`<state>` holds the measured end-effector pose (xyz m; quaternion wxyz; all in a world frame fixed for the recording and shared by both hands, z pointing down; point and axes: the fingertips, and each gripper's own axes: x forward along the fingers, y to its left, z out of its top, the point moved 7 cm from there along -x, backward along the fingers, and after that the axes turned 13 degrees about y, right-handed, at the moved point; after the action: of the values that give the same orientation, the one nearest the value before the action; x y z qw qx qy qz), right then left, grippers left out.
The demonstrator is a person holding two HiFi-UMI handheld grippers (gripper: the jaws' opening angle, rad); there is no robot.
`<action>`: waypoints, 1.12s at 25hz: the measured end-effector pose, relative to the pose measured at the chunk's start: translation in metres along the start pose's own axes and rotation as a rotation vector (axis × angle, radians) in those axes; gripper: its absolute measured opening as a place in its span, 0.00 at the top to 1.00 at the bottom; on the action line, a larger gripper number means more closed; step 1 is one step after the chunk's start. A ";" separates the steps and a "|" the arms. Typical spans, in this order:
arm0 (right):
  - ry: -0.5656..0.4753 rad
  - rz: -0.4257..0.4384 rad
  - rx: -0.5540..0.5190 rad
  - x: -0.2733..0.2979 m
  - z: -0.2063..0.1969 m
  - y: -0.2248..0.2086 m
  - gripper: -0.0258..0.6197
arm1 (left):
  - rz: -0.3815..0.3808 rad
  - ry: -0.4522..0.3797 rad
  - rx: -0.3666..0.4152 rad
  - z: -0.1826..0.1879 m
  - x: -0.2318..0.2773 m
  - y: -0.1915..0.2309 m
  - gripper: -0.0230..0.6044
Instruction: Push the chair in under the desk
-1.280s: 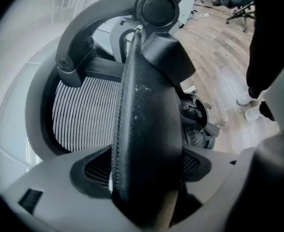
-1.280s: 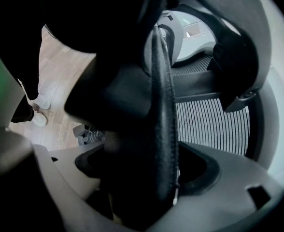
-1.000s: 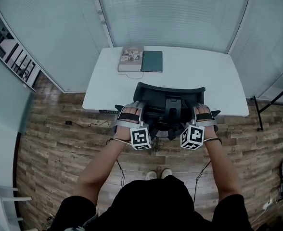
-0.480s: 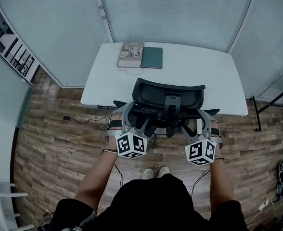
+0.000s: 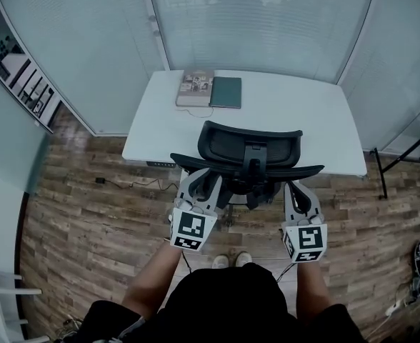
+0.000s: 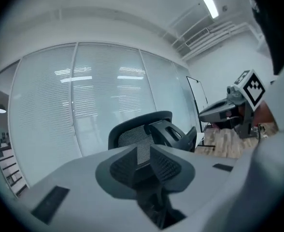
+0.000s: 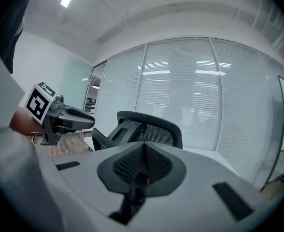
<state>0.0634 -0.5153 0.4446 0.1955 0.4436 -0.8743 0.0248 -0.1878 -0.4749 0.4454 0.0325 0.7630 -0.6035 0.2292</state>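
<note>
The black mesh-backed chair stands at the front edge of the white desk, its backrest overlapping the desk edge in the head view. My left gripper hangs just behind the chair's left armrest, apart from it. Its jaws are closing, a narrow gap still shows between them, and nothing is in it. My right gripper is behind the right armrest, shut on nothing. Both gripper views look at the chair back from below.
A book and a dark green notebook lie at the desk's far edge. Glass walls with blinds enclose the desk. A cable lies on the wood floor at left, a black frame stands at right, and my feet are below.
Both grippers have drawn back from the chair's sides toward my body. Their wide-open jaws have narrowed, the right pair coming fully together. The chair has stayed at the desk edge.
</note>
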 end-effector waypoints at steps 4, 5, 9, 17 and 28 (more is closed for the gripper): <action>-0.015 -0.010 0.029 -0.008 0.004 0.002 0.96 | 0.034 -0.020 -0.083 -0.005 -0.009 0.003 0.94; -0.021 -0.010 0.024 -0.011 0.005 0.004 0.96 | 0.037 -0.018 -0.100 -0.007 -0.011 0.002 0.94; -0.037 -0.016 -0.018 -0.019 0.010 0.015 0.96 | 0.056 -0.014 -0.142 -0.014 -0.016 0.002 0.94; -0.064 -0.008 -0.045 -0.024 0.016 0.020 0.96 | 0.088 -0.019 -0.144 -0.015 -0.023 0.001 0.94; -0.088 -0.007 -0.068 -0.034 0.022 0.025 0.96 | 0.036 -0.047 -0.146 -0.006 -0.030 -0.009 0.94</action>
<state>0.0544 -0.4791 0.4151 0.1720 0.4404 -0.8808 -0.0250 -0.1864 -0.4436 0.4409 0.0698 0.7527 -0.6330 0.1669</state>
